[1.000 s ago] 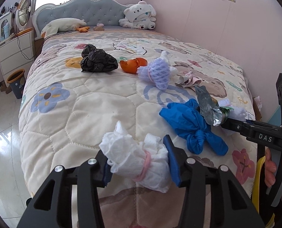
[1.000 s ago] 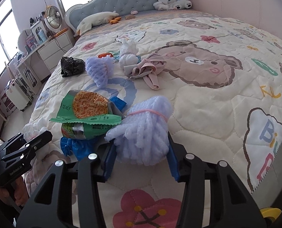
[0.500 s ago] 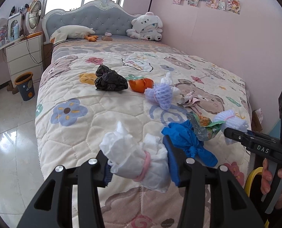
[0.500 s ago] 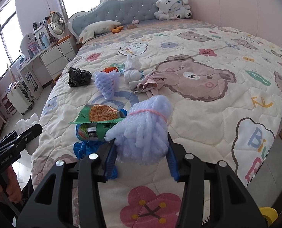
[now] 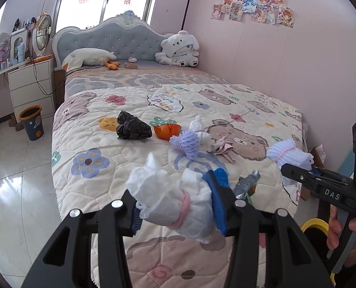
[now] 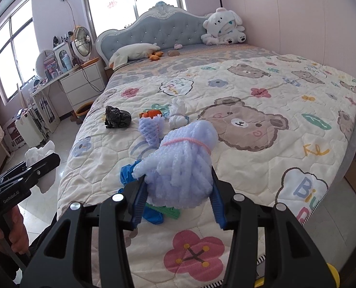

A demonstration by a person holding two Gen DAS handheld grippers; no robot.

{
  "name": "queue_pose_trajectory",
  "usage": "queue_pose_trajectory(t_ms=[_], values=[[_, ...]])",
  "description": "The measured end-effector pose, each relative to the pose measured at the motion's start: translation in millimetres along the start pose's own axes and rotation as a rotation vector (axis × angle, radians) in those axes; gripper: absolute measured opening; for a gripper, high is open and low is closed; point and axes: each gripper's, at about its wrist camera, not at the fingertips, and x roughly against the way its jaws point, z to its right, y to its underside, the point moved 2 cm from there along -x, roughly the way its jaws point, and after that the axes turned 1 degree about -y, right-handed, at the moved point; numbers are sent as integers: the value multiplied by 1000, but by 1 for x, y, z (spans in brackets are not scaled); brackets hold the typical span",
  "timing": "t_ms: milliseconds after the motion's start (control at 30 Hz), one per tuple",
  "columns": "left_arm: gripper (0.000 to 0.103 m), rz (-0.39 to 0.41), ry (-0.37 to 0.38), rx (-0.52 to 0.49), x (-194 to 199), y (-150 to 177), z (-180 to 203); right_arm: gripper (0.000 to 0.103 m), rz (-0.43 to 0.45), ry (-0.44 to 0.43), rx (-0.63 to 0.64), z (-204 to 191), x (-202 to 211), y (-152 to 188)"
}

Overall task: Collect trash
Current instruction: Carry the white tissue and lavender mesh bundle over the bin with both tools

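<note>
Two bundles being held clear of the bed (image 5: 86,129), one per gripper, presumably for carrying to a bin. Left gripper (image 5: 178,206): jaws narrowed and pressing on white foam bundle (image 5: 170,199), pink band near its middle; long axis lying across the jaws, flared end pointing toward 10 o'clock. Right gripper (image 6: 178,192): jaws likewise clamping lilac foam-net bundle (image 6: 180,168), banded neck and long axis pointing toward 12 o'clock, away from the camera. Remaining on the quilt in the left wrist view: black bag (image 5: 132,126) at 11 o'clock, orange scrap (image 5: 167,130), second lilac net (image 5: 186,142), blue glove (image 5: 220,174). Wastebasket (image 5: 31,122) standing on the floor at 9 o'clock.
</note>
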Motion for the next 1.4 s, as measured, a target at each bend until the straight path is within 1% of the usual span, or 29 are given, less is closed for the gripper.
queue_pose_trajectory(t_ms=[333,533,667,1033,1200,1400], values=[[44,59,37,-30,35,-15,25,44,87,6,9,-3,58,-8],[44,95,63,-59,56,-20,46,44,139,28,9,1,95,-11],[44,118,97,-77,67,-24,61,44,170,53,4,6,119,-11],[44,157,202,-123,87,-28,105,44,237,141,-20,29,185,-2],[44,154,240,-150,90,-25,126,44,262,179,-51,46,211,8],[44,154,284,-184,95,-22,151,45,270,209,-90,67,235,22]])
